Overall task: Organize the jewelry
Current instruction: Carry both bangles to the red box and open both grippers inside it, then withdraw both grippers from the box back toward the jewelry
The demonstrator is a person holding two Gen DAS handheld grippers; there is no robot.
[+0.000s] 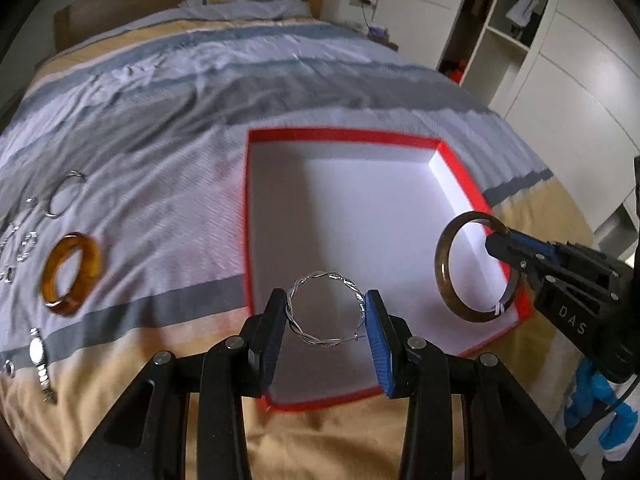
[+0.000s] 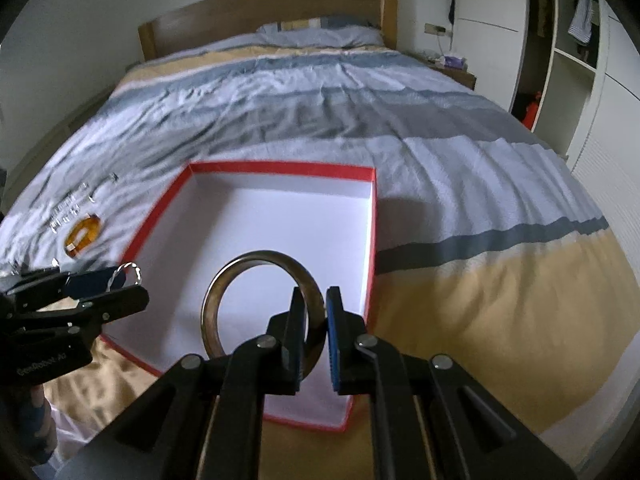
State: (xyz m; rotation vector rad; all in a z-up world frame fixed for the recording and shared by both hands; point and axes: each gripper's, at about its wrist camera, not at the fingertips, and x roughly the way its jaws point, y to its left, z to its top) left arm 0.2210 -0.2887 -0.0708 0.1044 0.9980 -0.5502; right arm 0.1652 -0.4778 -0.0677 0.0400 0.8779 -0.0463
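A red box [image 1: 348, 135] with a white inside lies open on the bed; it also shows in the right wrist view [image 2: 280, 168]. My left gripper [image 1: 326, 306] is shut on a twisted silver bangle [image 1: 304, 334] and holds it over the box's near edge. My right gripper [image 2: 314, 300] is shut on a dark brown bangle [image 2: 228, 276] and holds it upright over the box; the same bangle [image 1: 444, 256] shows at the box's right edge in the left wrist view. An amber bangle [image 1: 72, 274] lies on the bed to the left of the box.
Left of the box lie a thin silver hoop [image 1: 66, 194], several small rings [image 1: 26, 246] and a wristwatch [image 1: 40, 362]. The striped duvet [image 2: 360, 92] covers the bed up to a wooden headboard [image 2: 264, 12]. White wardrobes [image 2: 592, 80] stand on the right.
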